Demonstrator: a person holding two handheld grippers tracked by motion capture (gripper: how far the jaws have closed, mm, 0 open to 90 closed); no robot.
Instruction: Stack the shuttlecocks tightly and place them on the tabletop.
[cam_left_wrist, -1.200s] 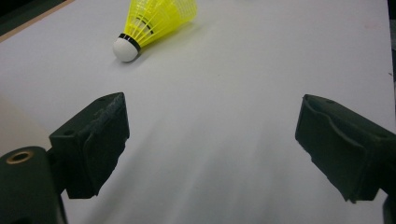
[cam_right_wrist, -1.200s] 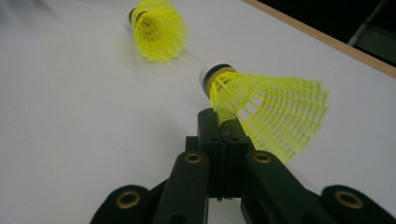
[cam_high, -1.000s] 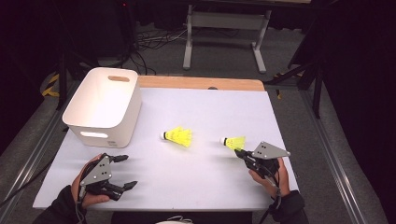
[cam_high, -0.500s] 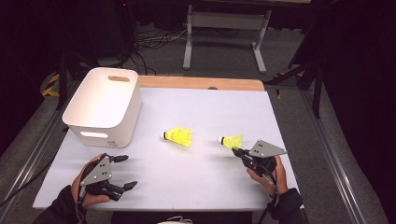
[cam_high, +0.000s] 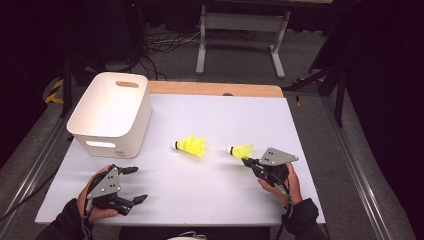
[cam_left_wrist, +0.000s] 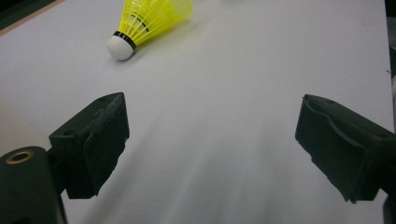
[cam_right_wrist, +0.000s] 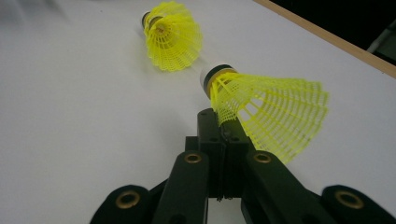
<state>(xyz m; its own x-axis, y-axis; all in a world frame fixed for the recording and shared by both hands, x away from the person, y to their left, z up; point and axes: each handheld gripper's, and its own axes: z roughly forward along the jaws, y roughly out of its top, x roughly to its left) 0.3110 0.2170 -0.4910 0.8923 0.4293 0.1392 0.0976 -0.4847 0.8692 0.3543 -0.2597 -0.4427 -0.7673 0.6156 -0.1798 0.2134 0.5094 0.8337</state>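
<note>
Two yellow shuttlecocks with white corks are on the white table (cam_high: 280, 125). One shuttlecock (cam_high: 191, 146) (cam_left_wrist: 149, 18) (cam_right_wrist: 173, 41) lies on its side near the middle. My right gripper (cam_high: 248, 161) (cam_right_wrist: 224, 127) is shut on the mesh skirt rim of the other shuttlecock (cam_high: 241, 150) (cam_right_wrist: 273, 112), whose cork points left. Near the front left edge my left gripper (cam_high: 138, 184) (cam_left_wrist: 212, 116) stands open with bare table between its fingers.
A white bin (cam_high: 111, 114) with handle slots stands at the back left of the table. A wooden strip (cam_high: 215, 89) runs along the far edge. Beyond it are a metal stand and cables on the floor.
The right gripper and its shuttlecock have crept slightly to the left. The left gripper and the loose shuttlecock have stayed put.
</note>
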